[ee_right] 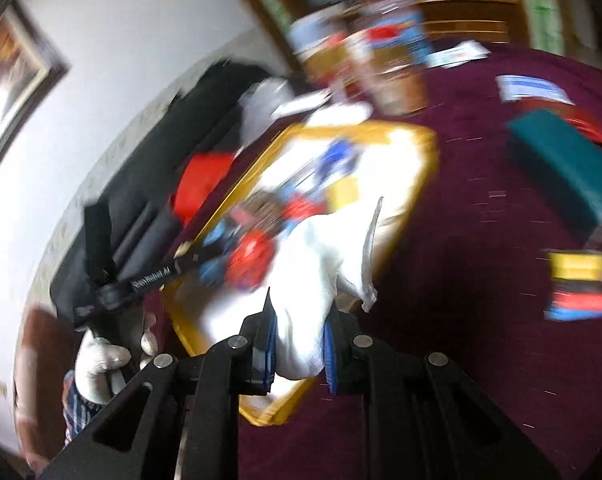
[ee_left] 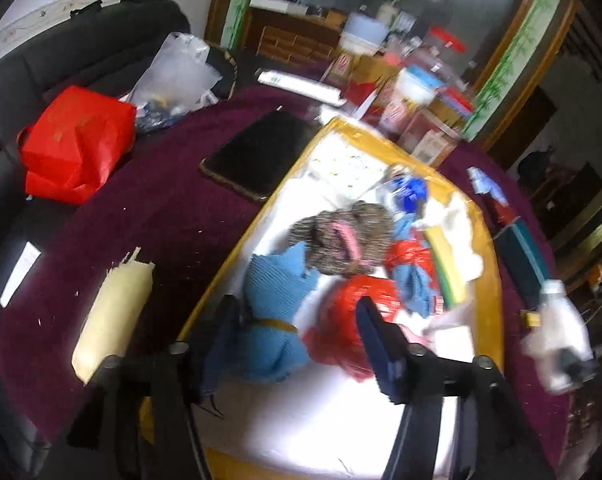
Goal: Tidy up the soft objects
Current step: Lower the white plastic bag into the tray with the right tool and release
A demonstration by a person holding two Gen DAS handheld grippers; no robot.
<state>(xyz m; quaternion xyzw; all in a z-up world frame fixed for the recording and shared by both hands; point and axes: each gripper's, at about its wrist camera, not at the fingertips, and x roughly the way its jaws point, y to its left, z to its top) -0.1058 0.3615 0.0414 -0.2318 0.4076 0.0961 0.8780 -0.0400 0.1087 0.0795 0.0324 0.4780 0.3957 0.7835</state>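
- Nearest the lens in the right wrist view, the right gripper (ee_right: 299, 344) is clamped on a white cloth (ee_right: 321, 264); we see the fabric bunched between the two blue-padded fingers (ee_right: 268, 356) and rising ahead of them.
- Beyond and slightly left of that gripper lies the yellow-rimmed tray (ee_right: 425, 160), and the cloth hangs over its near corner. We judge the step in hand to be carrying this cloth to or from the tray; the blur leaves the direction open.
- To do it well, we would keep the grip firm near the bunched end, lift until the loose tail clears the rim, and move slowly so the tail does not drag the pile.
- In the left wrist view, the left gripper (ee_left: 297, 332) stands wide, holding nothing, its fingers (ee_left: 375, 344) hovering just above the near part of the tray (ee_left: 489, 280).
- Directly between and ahead of these fingers sit a blue knitted piece (ee_left: 273, 292) and a red crinkled piece (ee_left: 349, 312); farther ahead rests a speckled knit item with pink trim (ee_left: 341, 240), with a yellow strip (ee_left: 447, 268) and more white fabric (ee_left: 457, 220) to the right.
- We would use the free gripper to steady the pile, pressing lightly on the blue piece.
- Left of the tray, on the maroon tablecloth (ee_left: 161, 208), lie a cream roll (ee_left: 113, 312) and a dark tablet (ee_left: 261, 156); a white bottle (ee_left: 557, 336) stands to the right, a collision risk.
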